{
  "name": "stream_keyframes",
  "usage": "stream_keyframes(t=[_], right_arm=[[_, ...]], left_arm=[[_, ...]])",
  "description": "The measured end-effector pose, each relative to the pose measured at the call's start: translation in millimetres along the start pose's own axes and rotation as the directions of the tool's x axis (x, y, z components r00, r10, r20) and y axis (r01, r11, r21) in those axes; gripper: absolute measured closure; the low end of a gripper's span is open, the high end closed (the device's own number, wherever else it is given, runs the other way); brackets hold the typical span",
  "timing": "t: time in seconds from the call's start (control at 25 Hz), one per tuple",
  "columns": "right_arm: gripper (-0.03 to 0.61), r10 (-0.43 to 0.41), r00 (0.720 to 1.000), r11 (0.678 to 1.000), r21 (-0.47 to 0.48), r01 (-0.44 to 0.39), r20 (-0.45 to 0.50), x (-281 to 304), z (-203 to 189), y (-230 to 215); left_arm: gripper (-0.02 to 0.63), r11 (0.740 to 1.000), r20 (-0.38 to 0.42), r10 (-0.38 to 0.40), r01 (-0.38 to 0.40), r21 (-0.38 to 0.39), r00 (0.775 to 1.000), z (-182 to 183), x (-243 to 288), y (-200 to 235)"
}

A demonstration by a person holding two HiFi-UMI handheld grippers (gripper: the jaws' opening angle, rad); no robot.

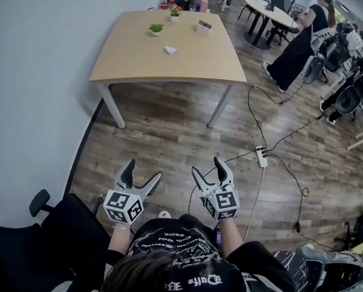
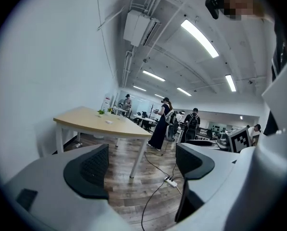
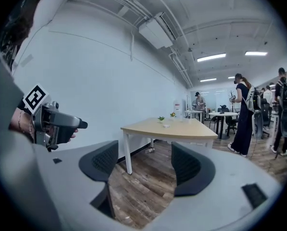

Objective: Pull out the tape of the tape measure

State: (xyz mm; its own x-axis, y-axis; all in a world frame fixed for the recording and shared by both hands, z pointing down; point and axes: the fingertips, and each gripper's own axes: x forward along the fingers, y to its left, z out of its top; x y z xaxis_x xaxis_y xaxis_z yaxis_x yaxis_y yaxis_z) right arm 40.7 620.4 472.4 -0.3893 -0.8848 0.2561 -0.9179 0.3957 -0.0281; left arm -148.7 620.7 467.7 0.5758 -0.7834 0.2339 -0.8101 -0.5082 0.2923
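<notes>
The room was an open office, with a white wall (image 1: pixel 35 72) on the left and a wood-plank floor (image 1: pixel 169 132) running out to a pale wooden table (image 1: pixel 187 66) well ahead of me. At the far left a black office chair (image 1: pixel 29 248) sat close beside my arm.

The left gripper (image 1: pixel 145 169) was held low in front of the body with its jaws wide apart. Its own view showed only floor between them, so it gripped nothing. I judged this a ready pose, since nothing lay within reach.

On the table, from left to right, stood a small potted plant (image 1: pixel 155 28), a small white thing (image 1: pixel 170 50) and a little box (image 1: pixel 203 25). I could not pick out the tape measure in any view. The white thing might have been it, but it was too small to tell.

The right gripper (image 1: pixel 206 165) sat beside the left one at about the same height, its jaws likewise spread and empty. Both pointed toward the table.

Farther right a power strip (image 1: pixel 261 156) and its cables (image 1: pixel 254 114) lay on the floor off the table's right corner, something I would have to step round. At the far right a person (image 1: pixel 297 47) in dark clothes stood by a round table (image 1: pixel 269 11).

The pull had not begun. I reckoned the first need was to close the distance and find the tape measure.
</notes>
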Motion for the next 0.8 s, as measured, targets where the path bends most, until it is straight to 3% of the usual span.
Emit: stream_keyframes(t=[0.24,0.44,0.6,0.8], right_arm=[[0.229,-0.039,0.999,0.999,0.029,0.038,0.008,22.2,5.3,-1.0],[0.229,-0.060,0.998,0.998,0.019,0.060,0.019,44.5,10.7,-23.4],[0.229,-0.031,0.999,0.999,0.016,0.031,0.009,80.3,8.9,-47.3],[0.229,0.038,0.999,0.999,0.002,-0.038,-0.001,140.3,19.6,-90.8]], left_arm=[[0.170,0.998,-0.032,0.010,-0.009,0.054,0.999,6.8,14.9,24.6],[0.172,0.999,-0.021,0.018,-0.017,0.046,1.000,13.4,35.2,35.5],[0.172,0.995,-0.020,0.031,-0.029,0.099,0.999,22.5,73.2,39.1],[0.172,0.996,-0.020,0.033,-0.032,0.080,0.999,35.7,141.3,49.6]])
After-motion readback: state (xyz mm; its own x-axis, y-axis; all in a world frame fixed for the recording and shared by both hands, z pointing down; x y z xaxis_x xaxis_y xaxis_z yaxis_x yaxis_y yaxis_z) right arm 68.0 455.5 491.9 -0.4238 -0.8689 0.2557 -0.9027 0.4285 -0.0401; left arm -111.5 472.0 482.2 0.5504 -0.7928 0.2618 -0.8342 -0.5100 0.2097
